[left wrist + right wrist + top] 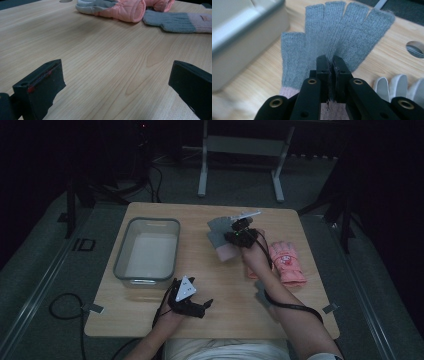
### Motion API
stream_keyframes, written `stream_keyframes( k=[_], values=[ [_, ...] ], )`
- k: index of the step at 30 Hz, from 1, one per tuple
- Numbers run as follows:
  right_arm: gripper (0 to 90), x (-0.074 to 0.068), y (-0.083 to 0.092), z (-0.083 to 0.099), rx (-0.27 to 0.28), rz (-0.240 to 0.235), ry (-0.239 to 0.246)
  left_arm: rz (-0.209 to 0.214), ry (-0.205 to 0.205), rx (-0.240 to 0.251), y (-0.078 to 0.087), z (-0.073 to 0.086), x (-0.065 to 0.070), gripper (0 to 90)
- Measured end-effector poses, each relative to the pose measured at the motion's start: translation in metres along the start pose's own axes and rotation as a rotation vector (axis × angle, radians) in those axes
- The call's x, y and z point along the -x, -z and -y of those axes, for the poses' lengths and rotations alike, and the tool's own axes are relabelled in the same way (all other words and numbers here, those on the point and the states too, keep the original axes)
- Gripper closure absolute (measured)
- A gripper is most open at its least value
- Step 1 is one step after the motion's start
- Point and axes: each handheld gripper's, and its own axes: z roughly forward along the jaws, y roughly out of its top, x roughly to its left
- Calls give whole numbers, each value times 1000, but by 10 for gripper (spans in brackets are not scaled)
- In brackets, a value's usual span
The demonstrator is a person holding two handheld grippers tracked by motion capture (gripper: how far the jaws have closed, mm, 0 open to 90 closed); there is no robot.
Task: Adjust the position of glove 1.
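- Right gripper (235, 231): held over the far middle of the table (150, 320), its jaws pressed together on the knit fabric of the grey glove (337, 37); the right gripper view shows the two black jaws pinching a fold at the glove's palm.
- Grey glove (220, 232): fingerless, grey with a pale pink cuff; in the high view it hangs at the right gripper, fingers spread away from the jaws, just right of the bin.
- Left gripper (192, 302): near the front edge of the table, jaws spread wide with only bare wood between them, as the left gripper view shows.
- Pink glove (287, 262): padded, lying flat on the table to the right of the person's right forearm, apart from the grey glove.
- Bin (147, 252): a grey, clear-walled rectangular tub on the left half of the table.
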Motion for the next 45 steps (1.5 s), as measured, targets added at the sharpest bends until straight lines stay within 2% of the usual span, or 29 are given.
stream_keyframes(
  k=[6, 12, 14, 16, 19, 21, 24, 29, 32, 34, 35, 38, 40, 43, 45],
  values=[
    [854, -16, 38, 12, 79, 26, -66, -6, -1, -3, -1, 0, 1, 0],
    [854, -30, 53, 41, 110, 60, -123, -7, -2, -3, -1, 0, 1, 0],
    [854, -34, 54, 54, 113, 77, -147, -8, -3, -3, -1, 0, 1, 0],
    [854, -40, 54, 67, 114, 73, -171, -8, -1, -3, 0, 0, 0, 0],
    [854, -50, 54, 82, 125, 94, -180, -6, -1, -2, 0, 0, 0, 0],
    [854, -52, 52, 90, 130, 99, -204, -7, -1, 0, 0, 0, 0, 0],
    [854, -55, 46, 104, 110, 99, -222, -8, -6, 3, 0, 0, 0, 0],
    [854, -65, 41, 139, 72, 89, -251, -7, -2, 4, 1, 0, 0, 0],
    [853, -70, 38, 157, 52, 80, -287, -8, -3, 4, 1, 0, 0, 0],
    [854, -71, 37, 163, 48, 82, -295, -8, -4, 4, 1, 0, 0, 0],
    [853, -75, 35, 173, 34, 88, -307, -8, -4, 4, 1, 0, 0, 0],
    [853, -73, 35, 180, 29, 110, -324, -8, -4, 4, 1, 0, 0, 0],
    [852, -70, 33, 184, 33, 114, -358, -8, -4, 4, 1, 0, 0, 0],
    [846, -68, 26, 187, 20, 109, -373, -9, -4, 4, 1, 0, 0, 0],
    [840, -69, 24, 187, 20, 113, -358, -9, -3, 3, 1, 0, 0, 0]
  ],
)
